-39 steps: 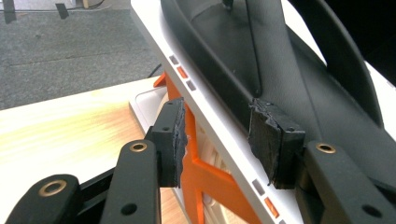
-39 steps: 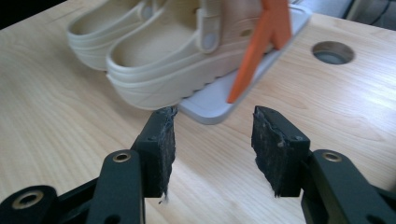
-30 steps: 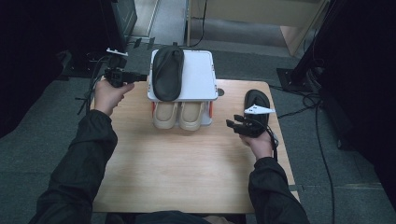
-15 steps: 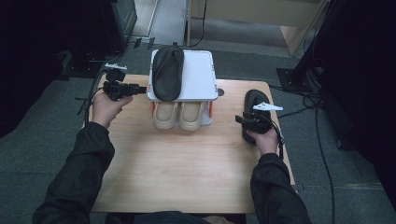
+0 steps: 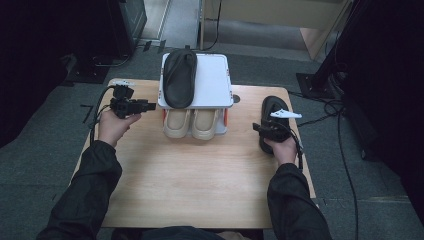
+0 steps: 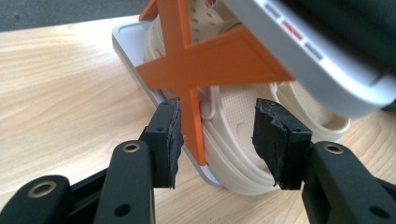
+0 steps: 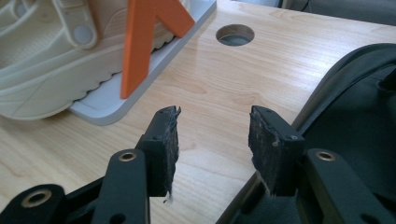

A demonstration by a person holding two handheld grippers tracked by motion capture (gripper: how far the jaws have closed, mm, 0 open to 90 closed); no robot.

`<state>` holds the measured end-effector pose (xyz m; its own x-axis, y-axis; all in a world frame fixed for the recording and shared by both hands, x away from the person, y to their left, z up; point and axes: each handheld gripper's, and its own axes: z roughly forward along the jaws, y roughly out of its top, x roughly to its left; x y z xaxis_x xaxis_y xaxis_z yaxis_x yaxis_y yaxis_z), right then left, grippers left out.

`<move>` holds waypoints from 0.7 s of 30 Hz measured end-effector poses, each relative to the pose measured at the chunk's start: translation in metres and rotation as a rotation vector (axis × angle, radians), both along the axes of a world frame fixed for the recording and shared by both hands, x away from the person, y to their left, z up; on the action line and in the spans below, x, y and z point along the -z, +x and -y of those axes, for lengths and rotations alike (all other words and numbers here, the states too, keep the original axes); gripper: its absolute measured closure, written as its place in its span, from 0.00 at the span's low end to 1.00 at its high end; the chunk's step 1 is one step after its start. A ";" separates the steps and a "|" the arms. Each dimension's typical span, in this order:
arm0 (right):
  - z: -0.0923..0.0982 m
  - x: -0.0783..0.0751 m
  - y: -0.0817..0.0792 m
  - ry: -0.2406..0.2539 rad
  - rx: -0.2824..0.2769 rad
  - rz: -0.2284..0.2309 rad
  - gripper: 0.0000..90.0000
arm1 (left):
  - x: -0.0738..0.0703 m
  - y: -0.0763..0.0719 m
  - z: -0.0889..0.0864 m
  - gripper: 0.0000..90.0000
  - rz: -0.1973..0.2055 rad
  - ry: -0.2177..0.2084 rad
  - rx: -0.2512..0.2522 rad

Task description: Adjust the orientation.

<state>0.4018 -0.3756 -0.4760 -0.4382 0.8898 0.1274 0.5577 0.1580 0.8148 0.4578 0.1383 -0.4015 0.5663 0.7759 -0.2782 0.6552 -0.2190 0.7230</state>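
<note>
No writing reads on the white two-tier plastic shoe rack (image 5: 210, 85). Left gripper (image 6: 217, 135) beside it and right gripper (image 7: 212, 149) by the black rubber slipper (image 5: 272, 122) gape wide, empty.

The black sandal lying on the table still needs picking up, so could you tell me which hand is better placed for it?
Probably the right. The right gripper hovers open beside the black sandal; the left gripper is across the shoe rack, facing the beige sandals.

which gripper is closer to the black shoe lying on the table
Right. The right gripper hangs at the near left edge of the black shoe on the table; the left gripper is across the shoe rack, beside its left end.
</note>
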 end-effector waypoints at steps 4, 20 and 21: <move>0.003 0.003 0.005 -0.008 0.017 -0.001 0.59 | 0.007 -0.005 -0.001 0.58 -0.006 -0.012 -0.006; 0.015 0.004 0.006 -0.041 0.080 -0.007 0.60 | 0.020 -0.021 -0.002 0.58 0.006 -0.012 0.017; 0.015 0.005 0.005 -0.036 0.084 -0.013 0.60 | 0.021 -0.022 -0.003 0.58 0.009 -0.018 0.013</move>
<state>0.4065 -0.3910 -0.4811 -0.3602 0.9276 0.0996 0.5809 0.1394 0.8019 0.4358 0.1410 -0.4221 0.5789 0.7632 -0.2871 0.6460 -0.2145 0.7326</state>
